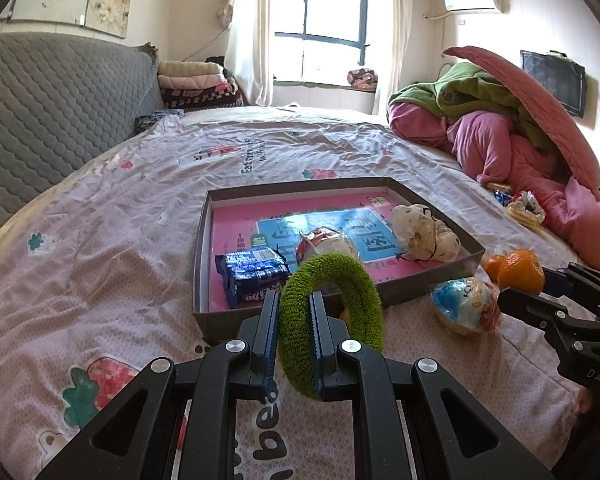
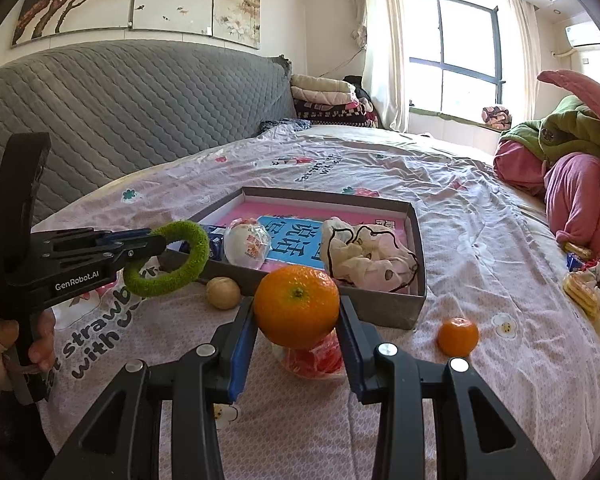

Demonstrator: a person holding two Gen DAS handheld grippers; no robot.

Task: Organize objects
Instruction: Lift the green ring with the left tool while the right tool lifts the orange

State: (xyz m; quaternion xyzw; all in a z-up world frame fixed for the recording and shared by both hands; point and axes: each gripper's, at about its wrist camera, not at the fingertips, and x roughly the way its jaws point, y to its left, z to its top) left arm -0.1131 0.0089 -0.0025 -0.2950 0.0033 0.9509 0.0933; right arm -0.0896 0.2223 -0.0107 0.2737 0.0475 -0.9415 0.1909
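My left gripper (image 1: 294,300) is shut on a fuzzy green ring (image 1: 340,280), held just before the near rim of the grey cardboard tray (image 1: 432,280). The same green ring (image 2: 168,258) hangs from the left gripper (image 2: 156,240) in the right wrist view. My right gripper (image 2: 298,300) is shut on a large orange (image 2: 296,306), lifted above the bedsheet near the tray's front wall (image 2: 384,306). From the left wrist view that orange (image 1: 520,272) shows at the right gripper's tips. Inside the tray lie a blue snack pack (image 1: 254,276), a wrapped round snack (image 2: 246,246) and a white spotted cloth (image 2: 370,258).
A small mandarin (image 2: 458,336), a brown nut-like ball (image 2: 223,292) and a red-wrapped packet (image 2: 314,360) lie on the sheet before the tray. A blue-and-white wrapped ball (image 1: 466,306) sits right of the tray. Piled pink and green bedding (image 1: 512,128) fills the right; a grey headboard (image 2: 140,112) the left.
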